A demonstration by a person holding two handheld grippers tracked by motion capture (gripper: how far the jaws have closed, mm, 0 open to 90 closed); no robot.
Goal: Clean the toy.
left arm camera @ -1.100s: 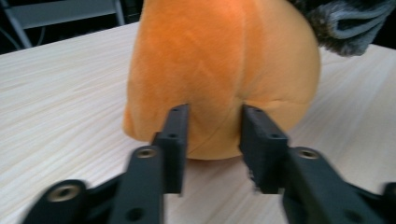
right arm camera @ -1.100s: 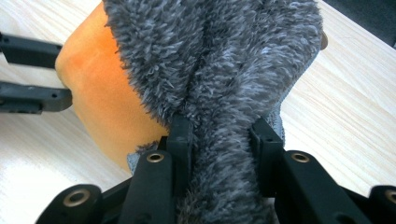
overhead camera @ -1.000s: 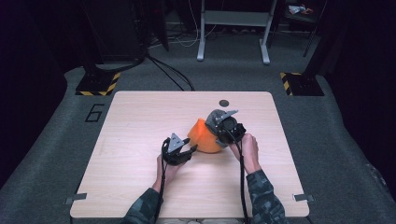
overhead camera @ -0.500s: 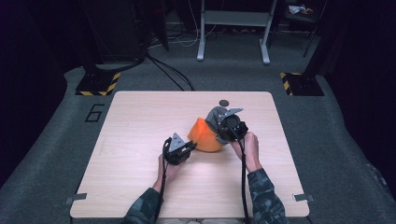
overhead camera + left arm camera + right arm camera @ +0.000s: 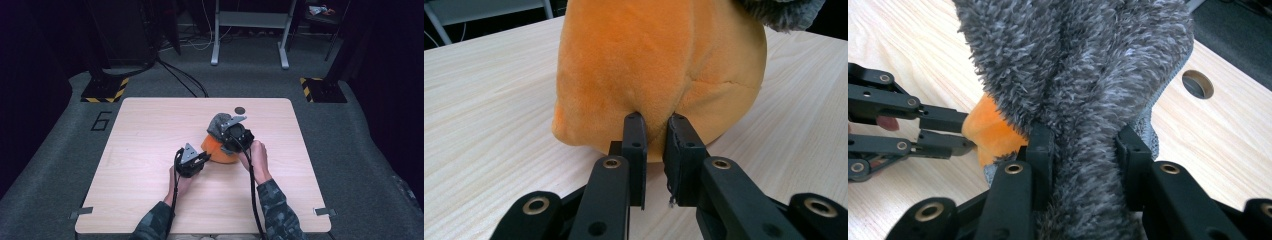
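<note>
An orange plush (image 5: 216,151) lies near the middle of the wooden table (image 5: 150,130), with a grey fuzzy cloth (image 5: 218,123) over its far top. My left gripper (image 5: 204,159) comes at the plush from the left, and in the left gripper view (image 5: 655,122) its jaws pinch a fold of the orange plush (image 5: 659,60). My right gripper (image 5: 227,136) sits above the plush. Its jaws (image 5: 1083,137) are shut on a thick fold of the grey cloth (image 5: 1073,60). The right gripper view also holds the left gripper (image 5: 968,132) at the orange plush (image 5: 990,130).
A small round hole (image 5: 240,110) lies in the table just behind the plush, and it appears again in the right gripper view (image 5: 1197,84). Dark floor with stands and cables surrounds the table. A yellow-black base (image 5: 104,90) sits off its far left corner.
The right gripper and the grey cloth have shifted slightly to the left over the plush. The left gripper has stayed almost still at the orange plush.
</note>
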